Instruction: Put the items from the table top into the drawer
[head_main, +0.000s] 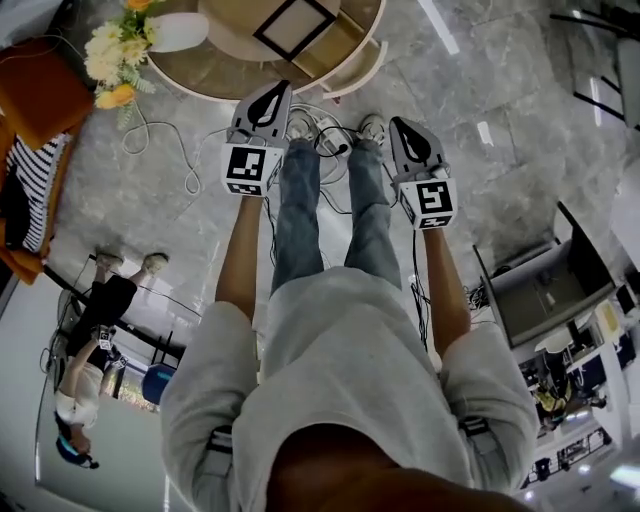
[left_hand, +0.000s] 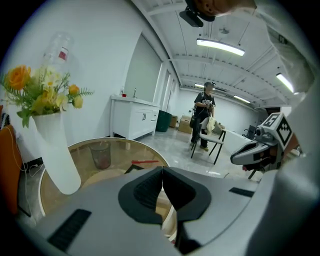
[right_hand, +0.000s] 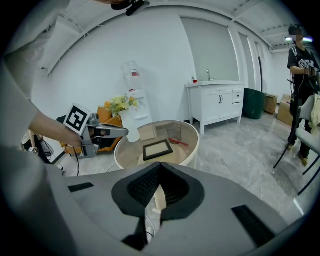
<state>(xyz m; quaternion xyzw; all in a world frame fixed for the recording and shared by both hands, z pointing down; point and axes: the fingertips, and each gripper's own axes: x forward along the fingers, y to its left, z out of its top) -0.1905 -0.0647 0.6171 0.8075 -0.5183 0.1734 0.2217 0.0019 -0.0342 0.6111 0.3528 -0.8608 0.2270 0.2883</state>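
Note:
A round glass-topped table (head_main: 180, 72) stands ahead of me at the top of the head view. On it lie a black-framed picture (right_hand: 157, 149) and a thin red item (right_hand: 175, 141), and a clear cup (left_hand: 100, 154) stands there too. A white vase of flowers (left_hand: 52, 150) rises at the table's left. My left gripper (head_main: 272, 98) and right gripper (head_main: 405, 130) hang side by side over the floor, short of the table. Both are shut and hold nothing. In each gripper view the jaws meet, the left gripper (left_hand: 162, 172) and the right gripper (right_hand: 160, 167) alike.
Cables and a power strip (head_main: 325, 130) lie on the grey floor near my feet. An orange chair (head_main: 35, 95) stands at the left. A white sink cabinet (right_hand: 220, 102) lines the wall. A person (left_hand: 202, 120) stands by a chair far off.

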